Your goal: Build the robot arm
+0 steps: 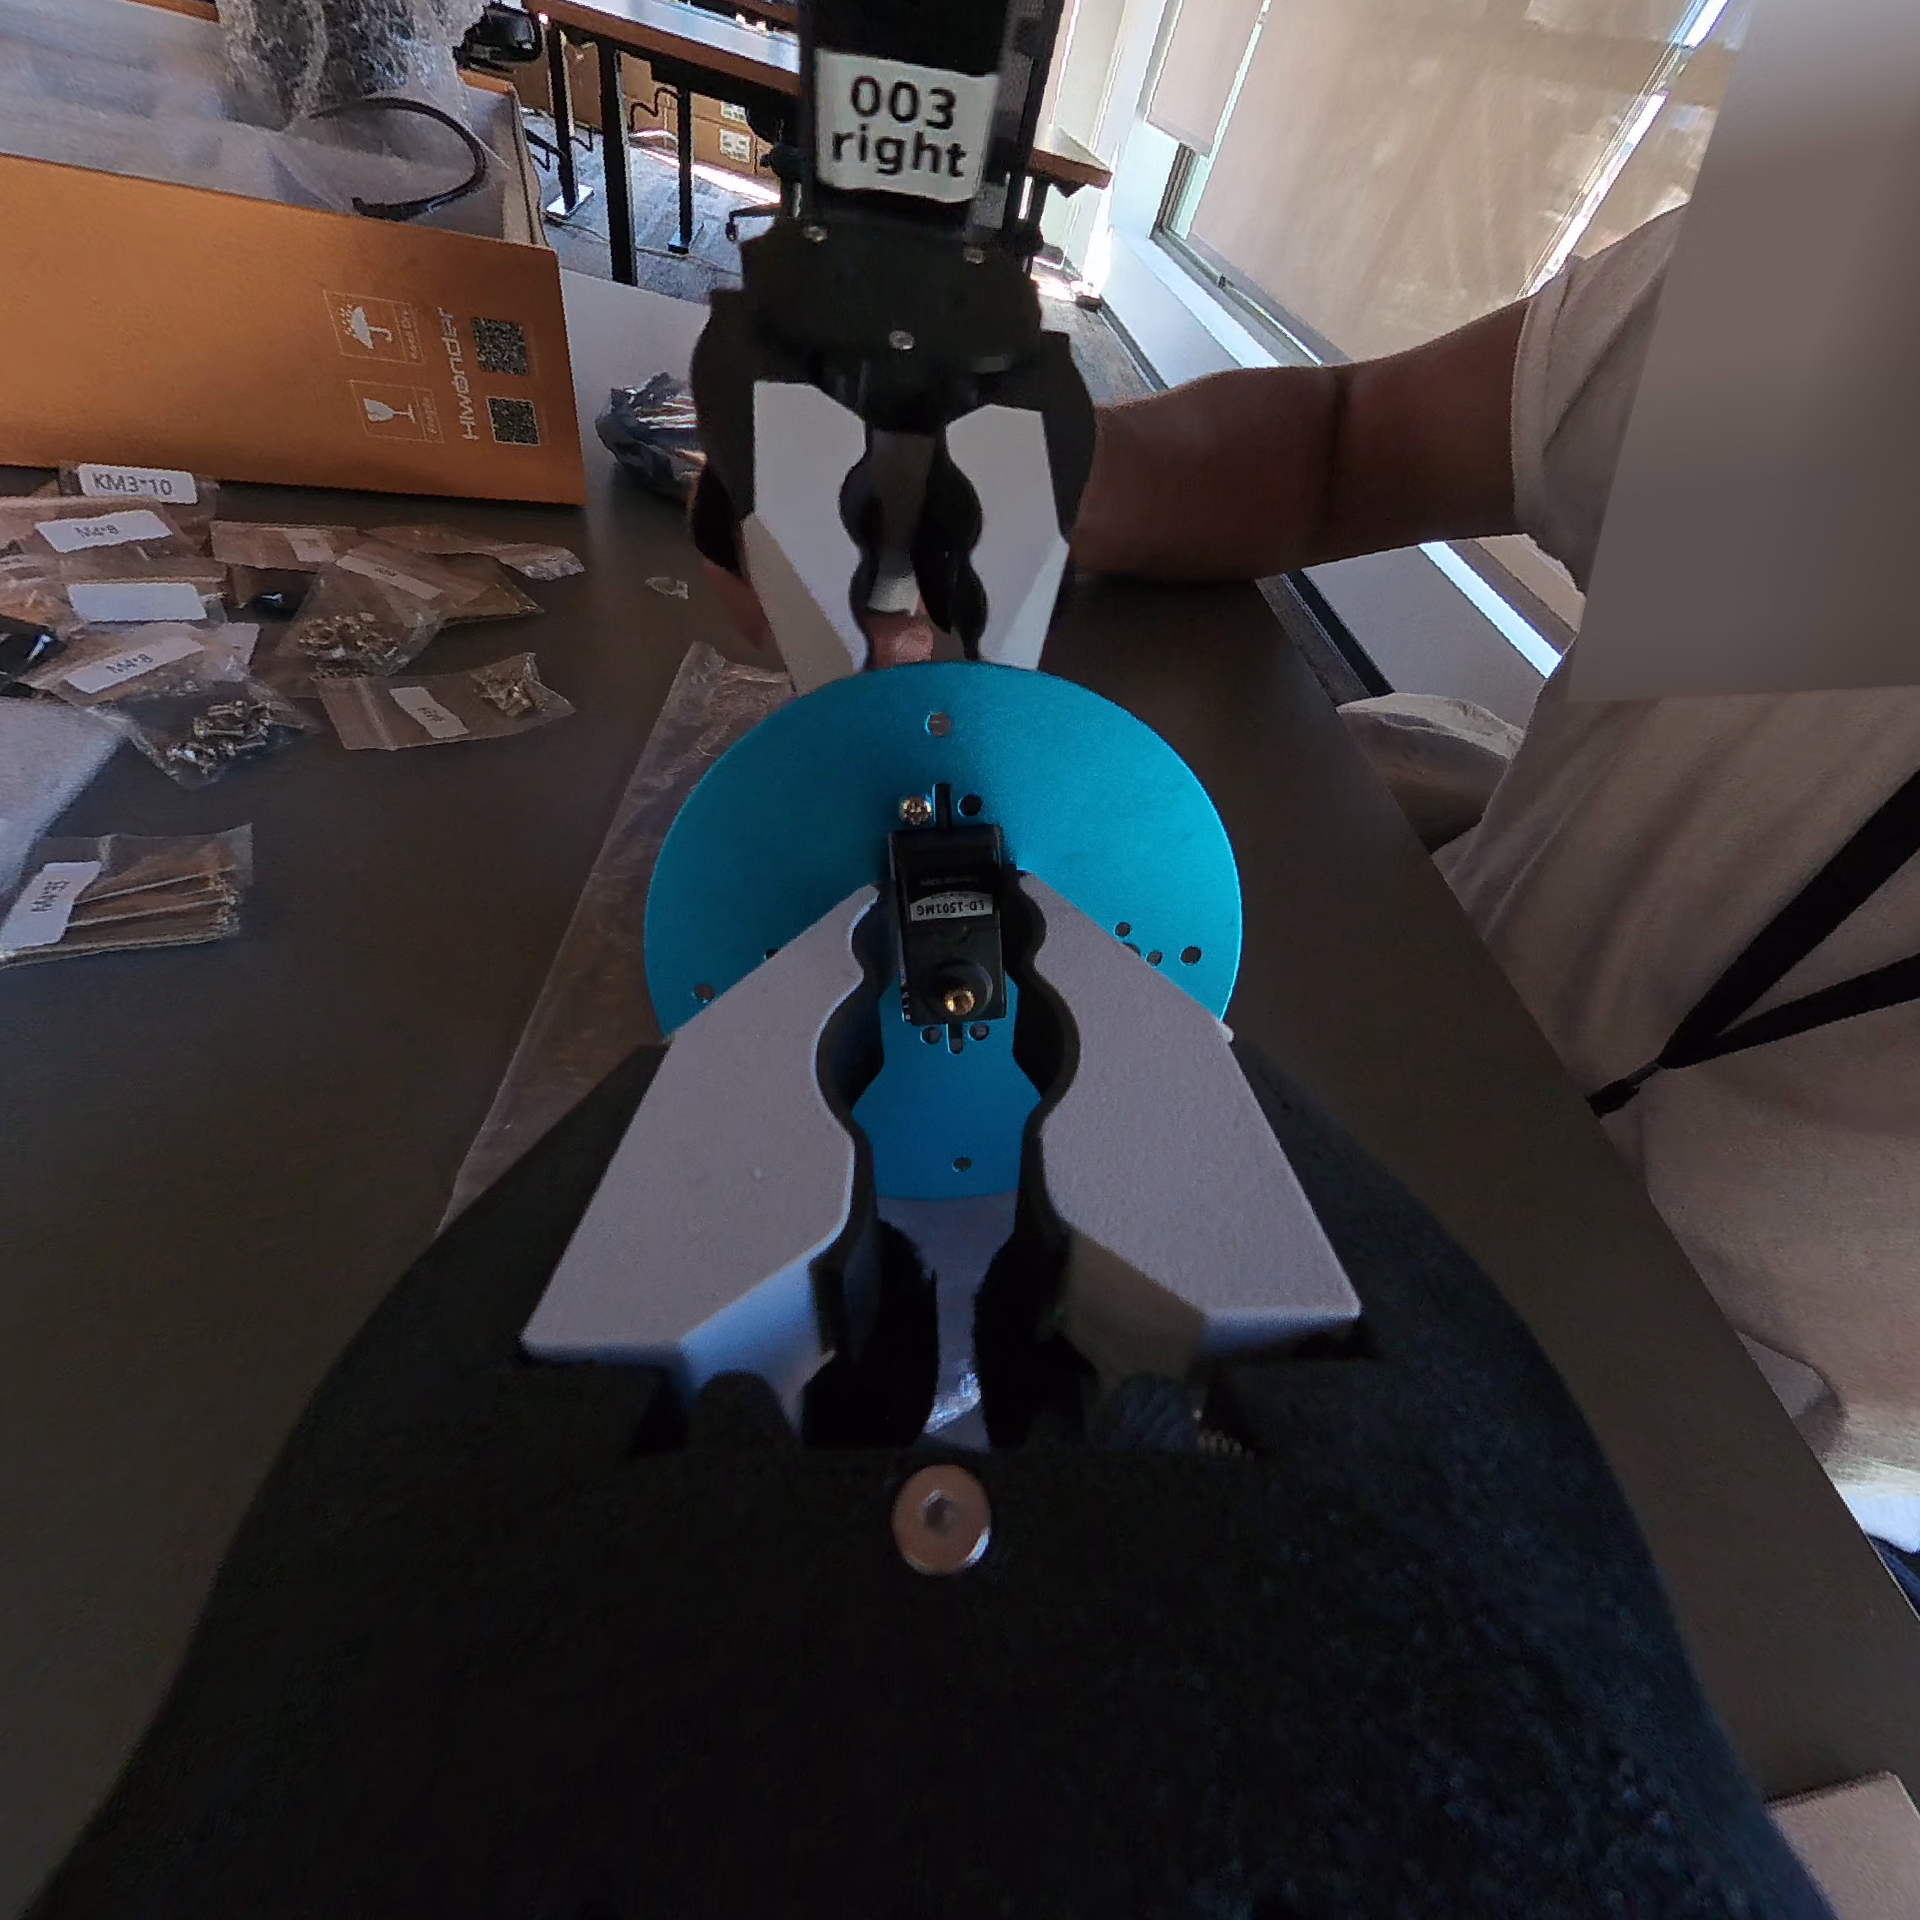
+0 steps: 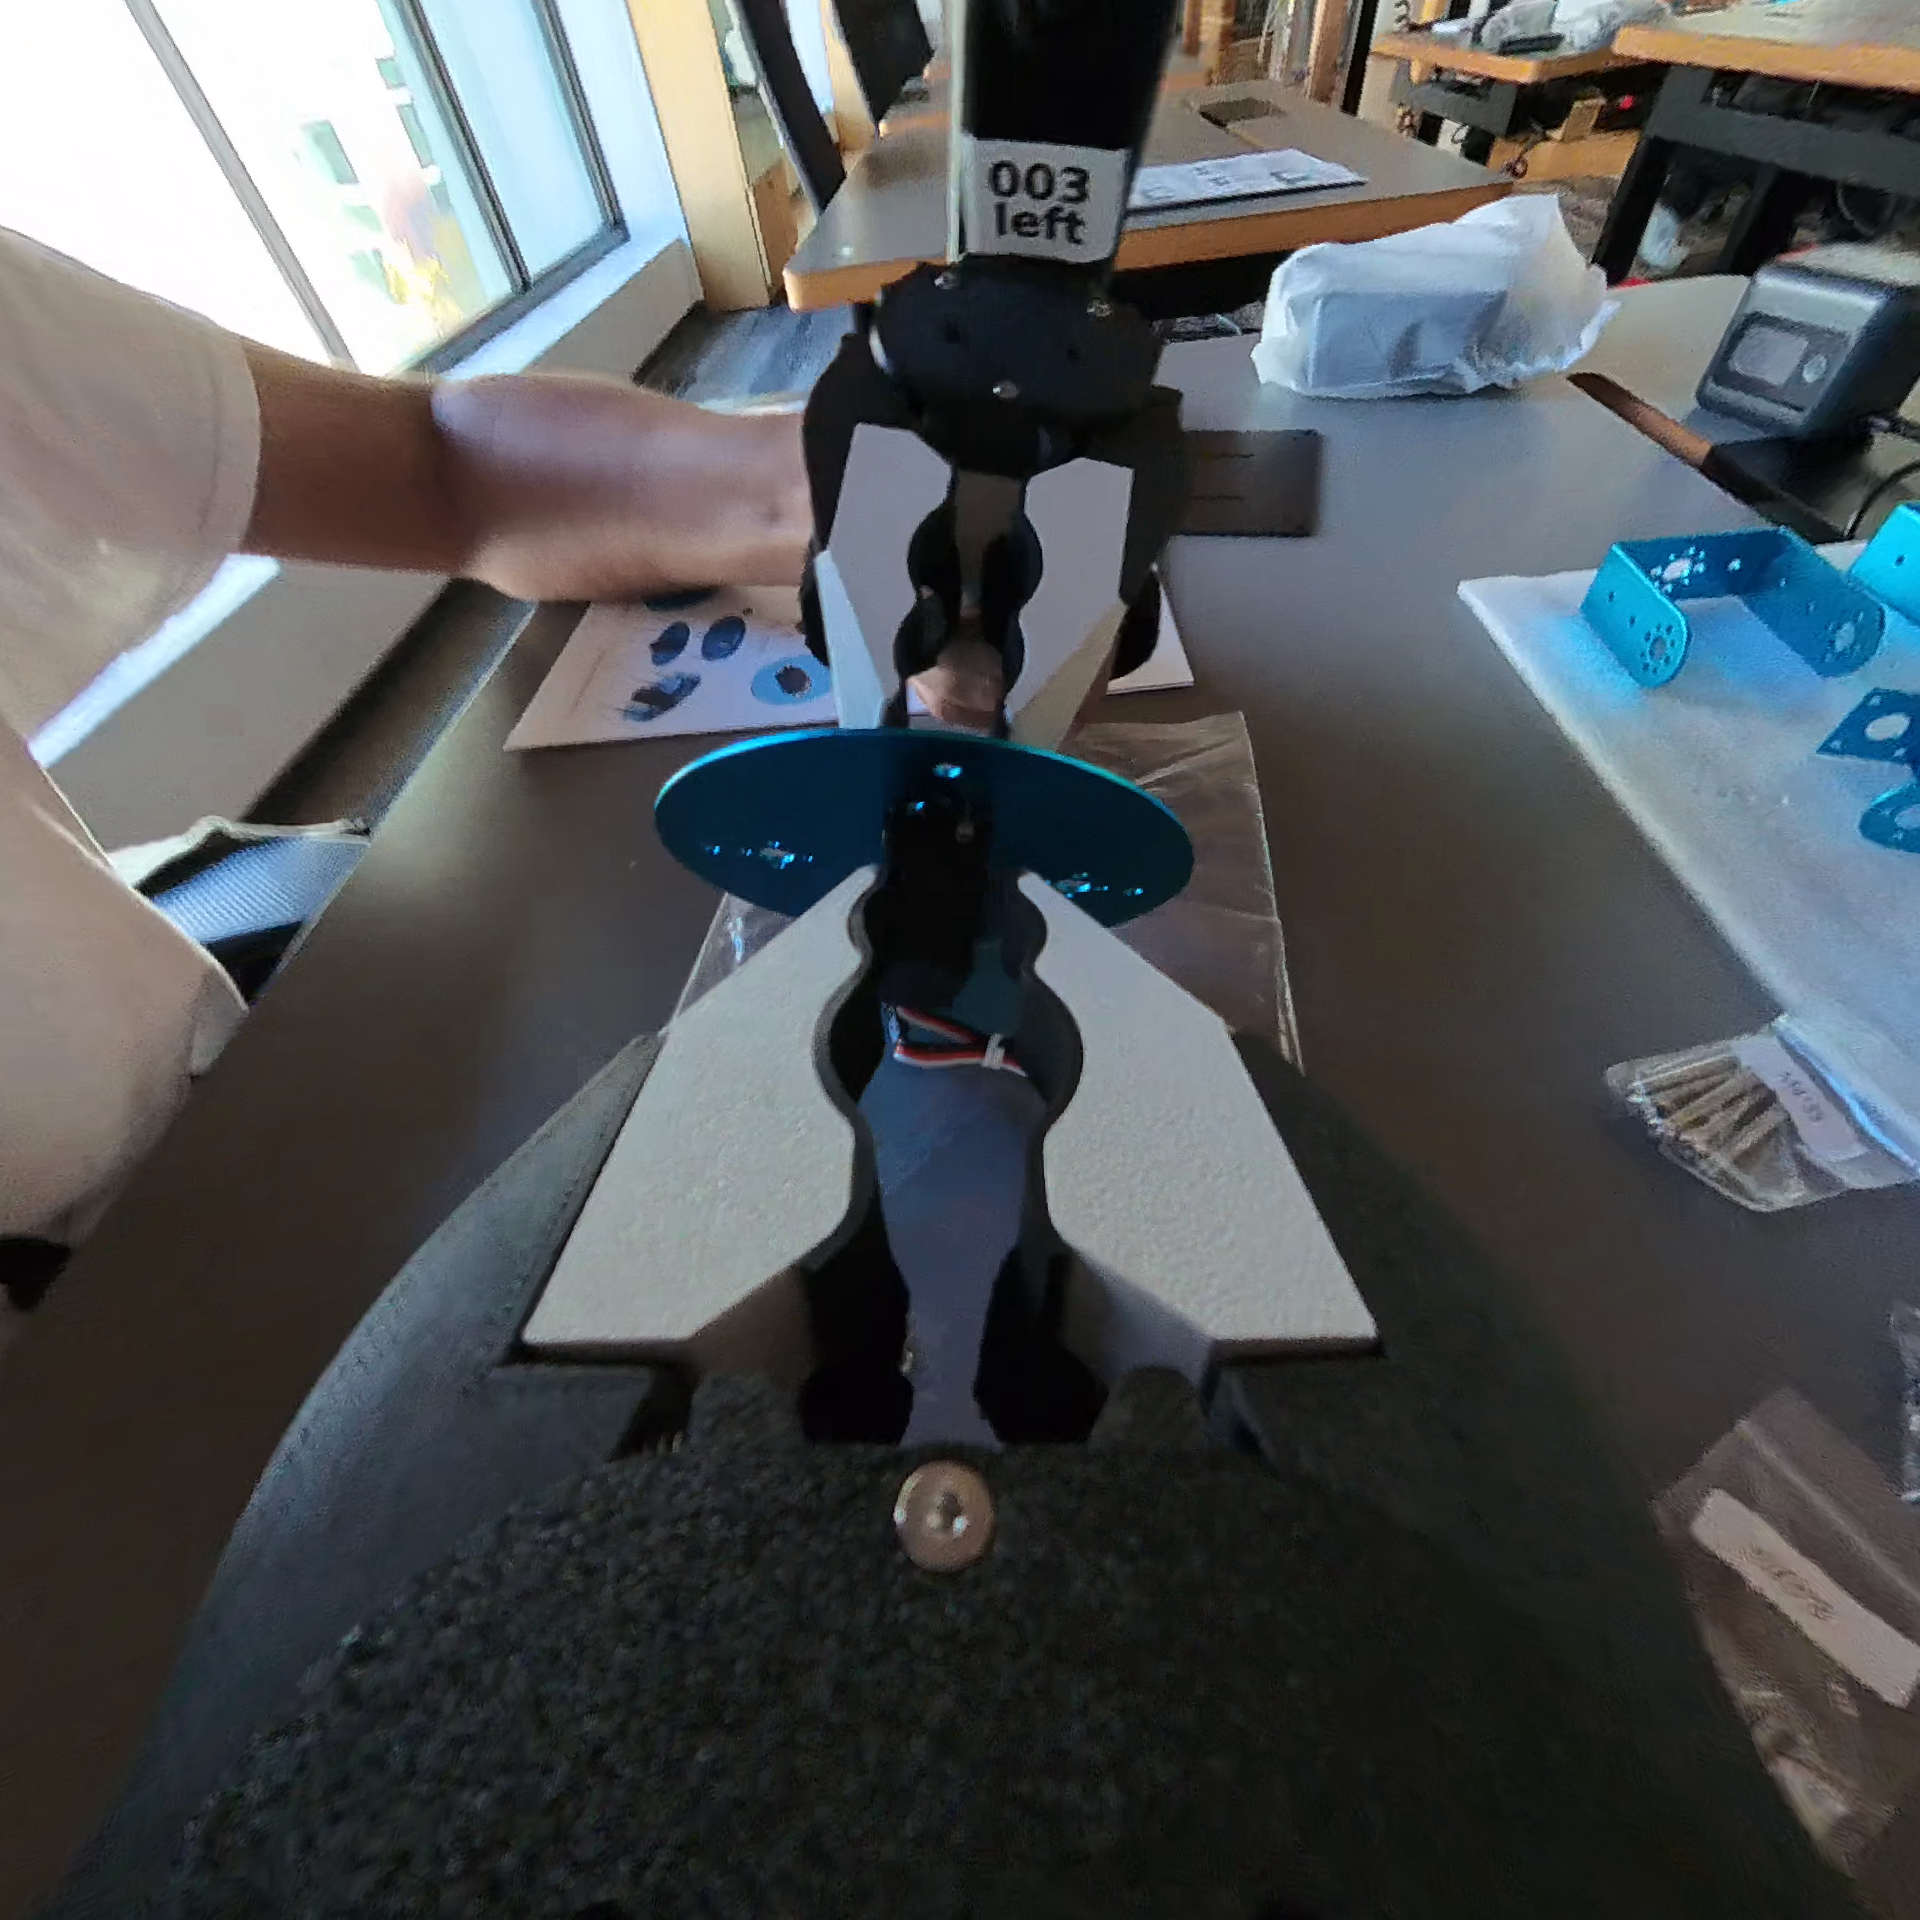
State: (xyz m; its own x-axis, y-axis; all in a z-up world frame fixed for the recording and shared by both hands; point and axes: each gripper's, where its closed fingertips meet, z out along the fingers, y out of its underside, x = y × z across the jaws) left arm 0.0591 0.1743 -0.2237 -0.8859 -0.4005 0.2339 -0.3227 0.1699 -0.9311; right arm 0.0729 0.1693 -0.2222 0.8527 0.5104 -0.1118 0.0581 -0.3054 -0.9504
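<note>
A round blue metal disc with a black servo mounted through its middle is held above the dark table. My left gripper lies over the disc's top face, shut on the servo's upper end. My right gripper comes from the opposite side and is shut on the servo body under the disc, where striped wires hang. Each gripper shows at the disc's far edge in the other's view: the right one in the left wrist view, the left one in the right wrist view.
An orange cardboard box and several bags of screws lie on one side. Blue brackets on a white foam sheet, a screw bag and a printed sheet lie elsewhere. A person's arm reaches along the table edge. Both grippers' tips are close together, under 4 cm apart.
</note>
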